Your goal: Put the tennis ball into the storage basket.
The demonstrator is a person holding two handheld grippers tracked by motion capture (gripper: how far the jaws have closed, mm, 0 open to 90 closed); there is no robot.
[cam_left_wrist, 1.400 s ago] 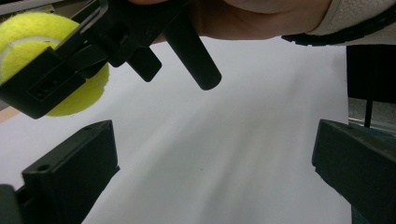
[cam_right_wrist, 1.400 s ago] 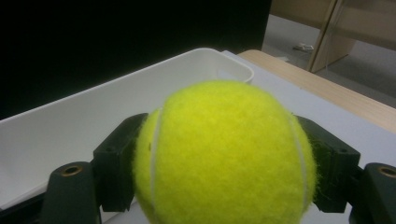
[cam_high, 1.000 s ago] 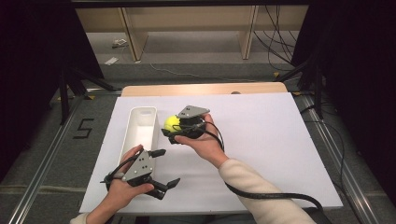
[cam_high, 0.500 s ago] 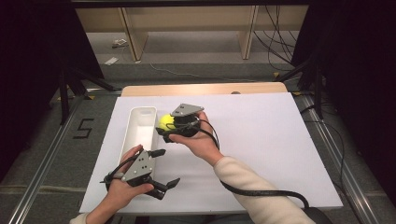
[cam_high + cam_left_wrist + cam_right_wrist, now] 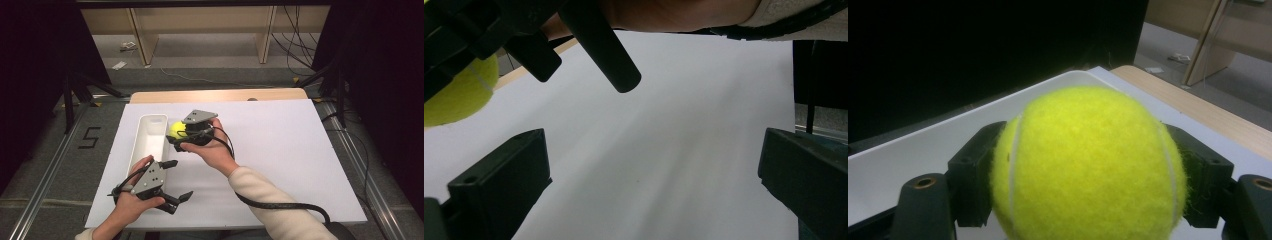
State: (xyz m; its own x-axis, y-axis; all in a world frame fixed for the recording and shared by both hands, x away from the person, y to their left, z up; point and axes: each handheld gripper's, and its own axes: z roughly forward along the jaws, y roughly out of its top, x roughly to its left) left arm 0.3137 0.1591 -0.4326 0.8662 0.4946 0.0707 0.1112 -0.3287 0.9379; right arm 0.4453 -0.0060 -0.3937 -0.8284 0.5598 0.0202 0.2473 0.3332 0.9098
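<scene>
The tennis ball [image 5: 176, 129] sits pinched between the two black jaws of the right gripper [image 5: 181, 134], held above the white sheet at the right-hand rim of the long white tray [image 5: 150, 141]. In the right gripper view the ball [image 5: 1087, 162] bulges wide between the jaws, each jaw pressed flat against one side of its yellow felt, with a pale seam curving down on either side. Behind the ball in that view runs the tray's rounded white wall [image 5: 998, 107], and past it the bare wooden strip of the table edge [image 5: 1193, 107]. The right hand [image 5: 212, 150] wraps the gripper's body from below, the grey three-cornered plate on top, and a black cable trails back along the cream sleeve [image 5: 270, 200].

The left gripper [image 5: 172, 186] lies nearer the person, just beyond the tray's near end, gripped by the left hand [image 5: 131, 202]. Its jaws stand spread wide apart with nothing between them; in the left gripper view only white sheet [image 5: 674, 150] lies between the two jaws, with the ball [image 5: 459, 95] and parts of the other gripper at the upper left.

The white sheet [image 5: 300, 150] covers most of the table, and the two grippers are near each other but apart
</scene>
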